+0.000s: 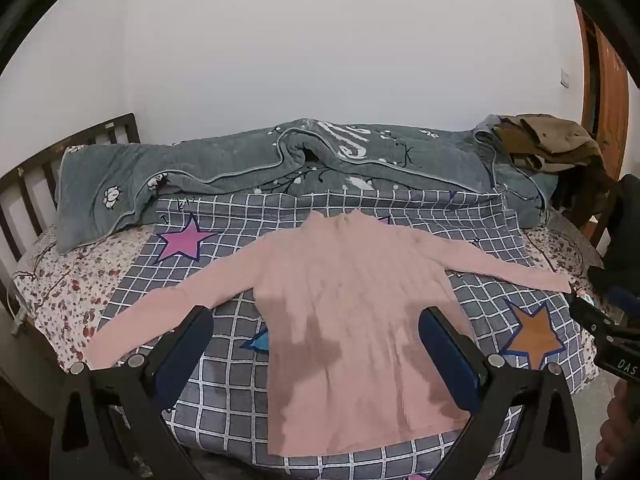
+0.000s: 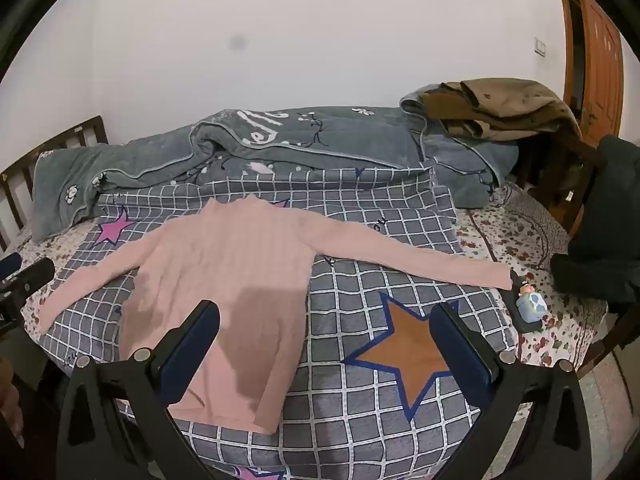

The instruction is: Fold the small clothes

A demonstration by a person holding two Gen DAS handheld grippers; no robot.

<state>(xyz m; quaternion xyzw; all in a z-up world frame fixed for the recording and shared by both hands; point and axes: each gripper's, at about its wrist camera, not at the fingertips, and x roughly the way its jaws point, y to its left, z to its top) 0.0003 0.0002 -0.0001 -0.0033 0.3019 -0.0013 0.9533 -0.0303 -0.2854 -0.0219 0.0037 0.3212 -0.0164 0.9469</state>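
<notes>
Left wrist view shows my left tongs (image 1: 316,360) and right tongs (image 2: 328,356) gaping wide and empty above the pink sweater (image 1: 352,312), spread flat on the bed (image 1: 60,300) for folding.

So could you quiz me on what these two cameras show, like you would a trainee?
1. True or false: the pink top lies flat with both sleeves spread out.
2. Which star lies between the right gripper's fingers: purple, orange or blue?
3. Is either the right gripper or the left gripper holding cloth?

Key:
1. True.
2. The orange star on the checked blanket.
3. No, both are open and empty.
</notes>
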